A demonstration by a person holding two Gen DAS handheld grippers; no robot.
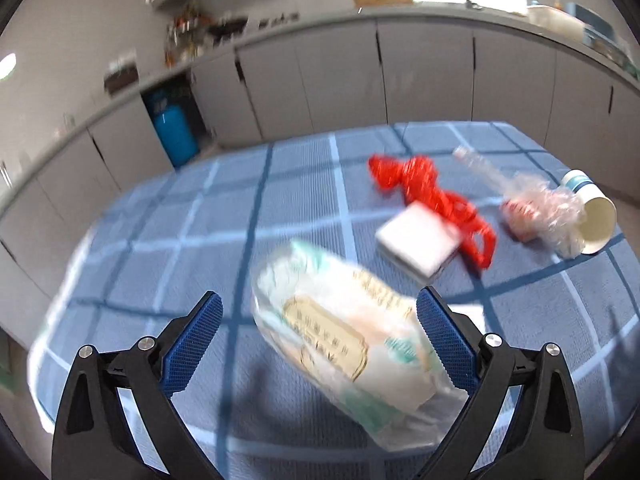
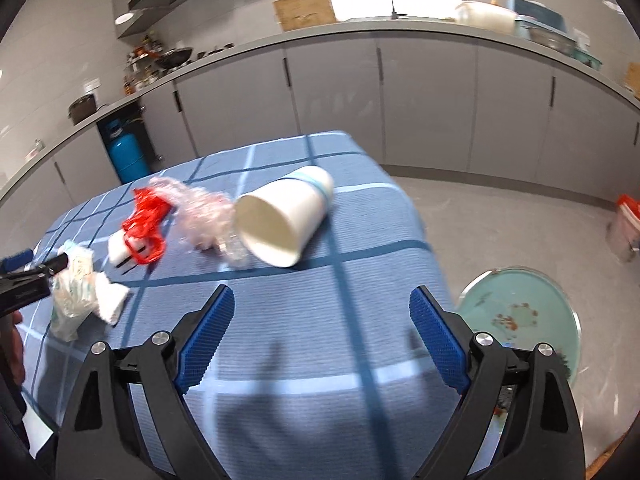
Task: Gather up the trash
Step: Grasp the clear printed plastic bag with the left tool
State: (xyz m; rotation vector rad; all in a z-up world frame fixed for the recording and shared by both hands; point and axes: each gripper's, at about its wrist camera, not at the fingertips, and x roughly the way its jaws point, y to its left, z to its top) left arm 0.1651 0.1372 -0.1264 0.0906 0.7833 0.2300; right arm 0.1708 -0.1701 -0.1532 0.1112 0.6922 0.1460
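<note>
My left gripper (image 1: 320, 312) is open, its blue pads on either side of a clear plastic wrapper (image 1: 344, 340) with a yellow label, lying on the blue checked tablecloth (image 1: 160, 248). Beyond it lie a small white box (image 1: 418, 240), a red net bag (image 1: 432, 196), crumpled clear plastic (image 1: 536, 208) and a tipped white paper cup (image 1: 592, 216). My right gripper (image 2: 322, 310) is open and empty above the cloth, with the paper cup (image 2: 288, 216) ahead. The wrapper (image 2: 76, 292), red net (image 2: 144, 220) and left gripper (image 2: 28, 276) show at the left.
A round teal bin (image 2: 520, 316) with scraps inside stands on the floor right of the table. Grey kitchen cabinets (image 2: 400, 92) run behind. A blue gas cylinder (image 2: 128, 156) stands under the counter. A red-lidded container (image 2: 624, 228) sits on the floor far right.
</note>
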